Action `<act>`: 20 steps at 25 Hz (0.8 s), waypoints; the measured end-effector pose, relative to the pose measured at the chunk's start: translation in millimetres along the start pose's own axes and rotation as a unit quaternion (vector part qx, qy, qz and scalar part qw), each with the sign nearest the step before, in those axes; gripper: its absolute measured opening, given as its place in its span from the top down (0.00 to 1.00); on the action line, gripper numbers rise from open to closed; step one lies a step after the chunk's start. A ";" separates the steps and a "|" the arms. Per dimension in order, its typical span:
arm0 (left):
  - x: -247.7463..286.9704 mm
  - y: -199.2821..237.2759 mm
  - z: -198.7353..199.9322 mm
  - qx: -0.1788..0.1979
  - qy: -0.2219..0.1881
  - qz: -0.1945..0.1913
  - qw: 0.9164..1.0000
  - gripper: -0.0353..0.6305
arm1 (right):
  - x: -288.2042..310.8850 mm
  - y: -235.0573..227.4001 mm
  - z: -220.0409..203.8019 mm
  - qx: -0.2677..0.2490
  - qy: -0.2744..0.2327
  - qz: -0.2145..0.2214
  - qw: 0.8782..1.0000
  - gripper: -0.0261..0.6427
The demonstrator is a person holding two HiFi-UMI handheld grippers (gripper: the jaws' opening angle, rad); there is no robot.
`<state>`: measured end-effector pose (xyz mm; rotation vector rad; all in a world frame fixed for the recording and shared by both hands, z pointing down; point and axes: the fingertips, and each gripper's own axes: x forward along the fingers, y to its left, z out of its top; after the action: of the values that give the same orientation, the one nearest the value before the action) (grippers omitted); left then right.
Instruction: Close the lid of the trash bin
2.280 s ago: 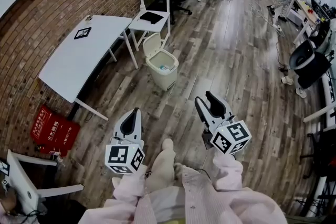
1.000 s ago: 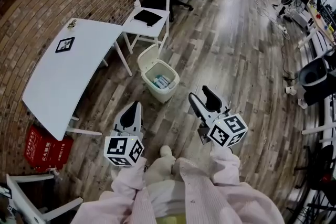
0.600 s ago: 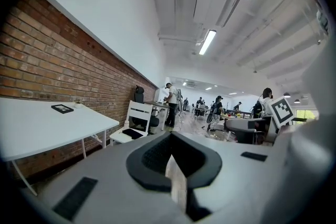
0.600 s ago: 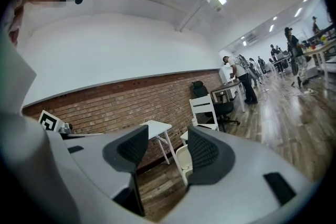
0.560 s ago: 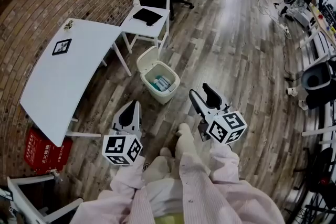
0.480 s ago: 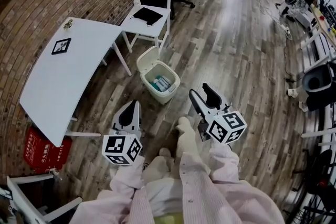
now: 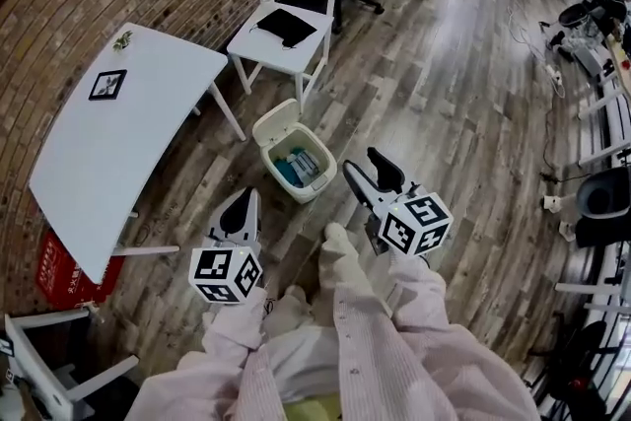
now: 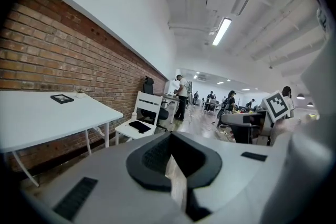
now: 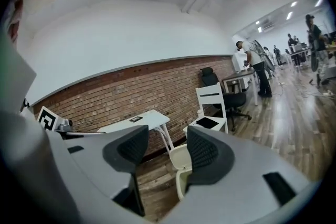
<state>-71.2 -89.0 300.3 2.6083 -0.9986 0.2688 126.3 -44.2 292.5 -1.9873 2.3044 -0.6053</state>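
Observation:
A cream trash bin (image 7: 308,175) stands on the wood floor with its lid (image 7: 273,120) tipped up and back, and blue and white rubbish shows inside. My left gripper (image 7: 243,203) hangs shut and empty below and left of the bin. Just right of the bin's near corner, my right gripper (image 7: 368,174) is open and empty, apart from the bin. In the right gripper view the bin (image 9: 181,182) and its raised lid (image 9: 180,157) show between the open jaws of the gripper (image 9: 163,152). The left gripper view shows the closed gripper (image 8: 173,157), with no bin in sight.
A white table (image 7: 118,118) stands left of the bin against the brick wall. Behind the bin is a white chair (image 7: 286,0) with a black item (image 7: 285,25) on its seat. A red box (image 7: 56,269) lies at lower left. Office chairs (image 7: 601,202) are at the far right.
The view has moved forward, so the bin now sits nearer to both grippers. A foot has stepped forward between them. The lid stays up, and neither gripper has changed state.

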 end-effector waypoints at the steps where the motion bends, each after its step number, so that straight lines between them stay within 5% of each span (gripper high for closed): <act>1: 7.7 2.0 -0.5 -0.004 0.003 0.007 1.000 0.96 | 9.8 -6.8 1.8 -0.002 0.006 0.006 1.000 0.62; 20: 91.8 55.1 -9.3 -0.095 0.013 0.156 0.983 0.96 | 168.4 -59.1 -5.7 -0.045 0.132 0.163 0.977 0.62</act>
<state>-41.4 -180.1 348.8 2.2677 -1.3540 0.2681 150.3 -210.2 353.5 -1.5845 2.7788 -0.7868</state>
